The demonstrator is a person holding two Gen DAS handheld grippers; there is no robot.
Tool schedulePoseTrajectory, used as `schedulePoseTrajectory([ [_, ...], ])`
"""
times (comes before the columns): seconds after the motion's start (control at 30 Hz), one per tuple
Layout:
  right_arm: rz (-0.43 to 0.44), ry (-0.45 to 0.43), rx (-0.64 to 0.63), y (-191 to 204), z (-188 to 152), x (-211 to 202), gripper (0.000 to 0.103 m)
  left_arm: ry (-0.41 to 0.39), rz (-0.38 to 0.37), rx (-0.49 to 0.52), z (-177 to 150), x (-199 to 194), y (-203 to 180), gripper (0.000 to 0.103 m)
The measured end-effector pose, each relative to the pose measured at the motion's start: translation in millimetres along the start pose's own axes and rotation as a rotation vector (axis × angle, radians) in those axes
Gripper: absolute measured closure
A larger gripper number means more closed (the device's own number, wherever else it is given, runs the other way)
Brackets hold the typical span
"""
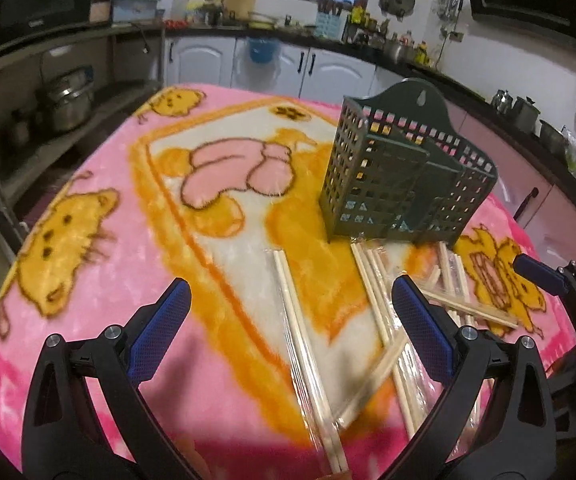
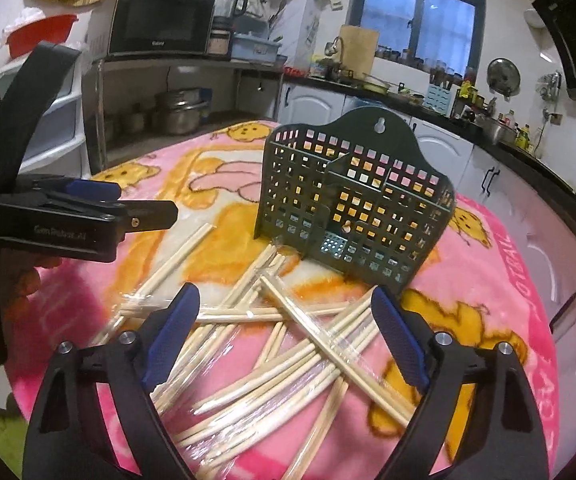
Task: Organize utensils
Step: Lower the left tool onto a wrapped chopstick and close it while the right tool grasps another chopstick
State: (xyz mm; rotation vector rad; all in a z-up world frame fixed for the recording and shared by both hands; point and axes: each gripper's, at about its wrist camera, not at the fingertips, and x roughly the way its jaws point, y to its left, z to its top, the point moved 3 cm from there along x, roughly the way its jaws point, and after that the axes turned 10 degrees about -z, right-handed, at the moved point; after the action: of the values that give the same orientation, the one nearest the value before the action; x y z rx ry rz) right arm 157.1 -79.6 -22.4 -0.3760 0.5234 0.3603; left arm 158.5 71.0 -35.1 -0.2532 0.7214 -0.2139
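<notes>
A dark green perforated utensil holder (image 1: 403,176) stands upright on the pink blanket; it also shows in the right wrist view (image 2: 351,208). Several pairs of plastic-wrapped wooden chopsticks (image 2: 288,340) lie scattered in front of it. One wrapped pair (image 1: 307,356) lies between my left gripper's fingers. My left gripper (image 1: 291,312) is open and empty above it. My right gripper (image 2: 288,320) is open and empty over the chopstick pile. The left gripper also shows at the left of the right wrist view (image 2: 88,220).
The pink cartoon blanket (image 1: 88,240) covers the table. Kitchen counters and cabinets (image 1: 327,64) run behind it. Metal pots (image 1: 64,100) sit on a shelf at the left. A microwave (image 2: 160,24) stands on a rack.
</notes>
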Motion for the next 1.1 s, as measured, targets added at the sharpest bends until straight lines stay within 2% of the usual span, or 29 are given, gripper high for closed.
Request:
schedulePoseTrajectory([
  [0.1, 0.016, 0.034, -0.011, -1.2, 4.1, 13.3, 0.025, 0.049, -0.025, -0.029, 5.3, 12.9, 7.2, 0.011],
  [0.27, 0.034, 0.088, -0.069, 0.6, 10.1, 38.4, 0.03, 0.116, -0.066, -0.063, 12.4, 32.3, 17.3, 0.027],
  [0.37, 0.06, 0.131, -0.108, 2.9, 10.3, 51.9, 0.036, 0.156, -0.087, -0.079, 14.6, 42.2, 20.7, 0.035],
  [0.63, 0.098, 0.207, -0.195, 12.5, 10.1, 75.3, 0.052, 0.242, -0.121, -0.104, 15.8, 64.8, 23.4, 0.045],
  [0.87, 0.124, 0.247, -0.243, 17.1, 11.5, 90.8, 0.064, 0.277, -0.103, -0.108, 19.7, 78.8, 24.2, 0.054],
  [0.9, 0.126, 0.251, -0.242, 16.8, 11.9, 91.7, 0.069, 0.282, -0.096, -0.1, 20.8, 80.4, 23.7, 0.057],
  [1.0, 0.142, 0.265, -0.236, 13.9, 12.0, 93.3, 0.085, 0.302, -0.054, -0.068, 24.3, 86.4, 22.8, 0.07],
  [1.07, 0.138, 0.264, -0.234, 13.6, 12.1, 92.4, 0.089, 0.311, -0.013, -0.039, 25.9, 89.2, 22.8, 0.084],
  [1.1, 0.131, 0.263, -0.232, 12.6, 12.6, 91.7, 0.091, 0.318, 0.006, -0.033, 26.9, 91.2, 23.8, 0.087],
])
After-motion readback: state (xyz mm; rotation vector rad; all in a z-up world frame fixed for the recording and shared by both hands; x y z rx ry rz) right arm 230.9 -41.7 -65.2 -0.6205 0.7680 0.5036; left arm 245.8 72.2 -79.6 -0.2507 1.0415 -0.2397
